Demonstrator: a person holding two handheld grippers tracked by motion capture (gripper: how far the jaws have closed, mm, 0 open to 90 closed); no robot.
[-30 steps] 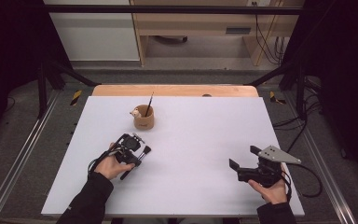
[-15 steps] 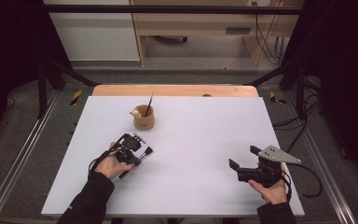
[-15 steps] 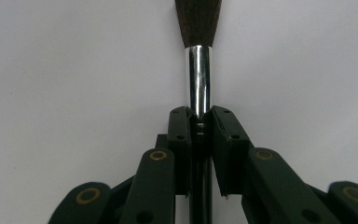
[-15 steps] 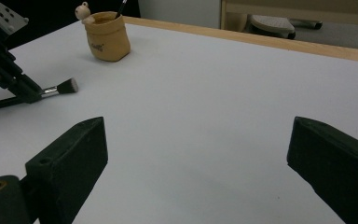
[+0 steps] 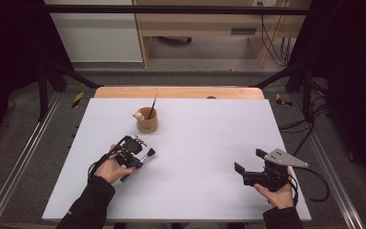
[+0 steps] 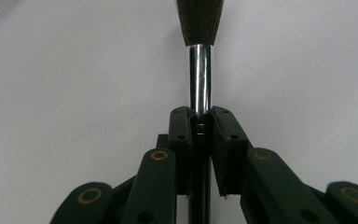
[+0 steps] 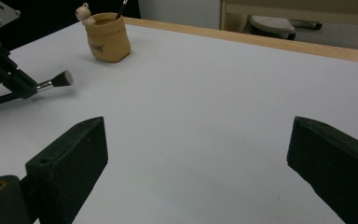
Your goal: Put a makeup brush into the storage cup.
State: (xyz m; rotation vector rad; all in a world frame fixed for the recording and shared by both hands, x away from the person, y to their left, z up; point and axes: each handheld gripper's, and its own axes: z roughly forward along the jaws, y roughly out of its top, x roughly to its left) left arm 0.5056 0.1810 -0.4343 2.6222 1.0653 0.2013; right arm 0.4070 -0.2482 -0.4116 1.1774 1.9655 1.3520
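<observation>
My left gripper (image 5: 140, 160) is shut on a makeup brush (image 5: 148, 153) with a black handle, a silver ferrule (image 6: 200, 77) and dark bristles (image 6: 199, 21), held just over the white table. The brush (image 7: 56, 82) points toward the table's middle. A tan holder cup (image 5: 147, 122) with a small bear figure on its rim stands beyond it, with a thin dark brush (image 5: 152, 106) standing inside. The cup (image 7: 107, 36) lies far left in the right gripper view. My right gripper (image 5: 250, 171) is open above the front right of the table, nothing between its jaws.
The white tabletop (image 5: 209, 138) has a wooden strip (image 5: 178, 92) along its far edge. Metal rails (image 5: 21, 157) run along both sides. Cables (image 5: 314, 176) trail off the right edge.
</observation>
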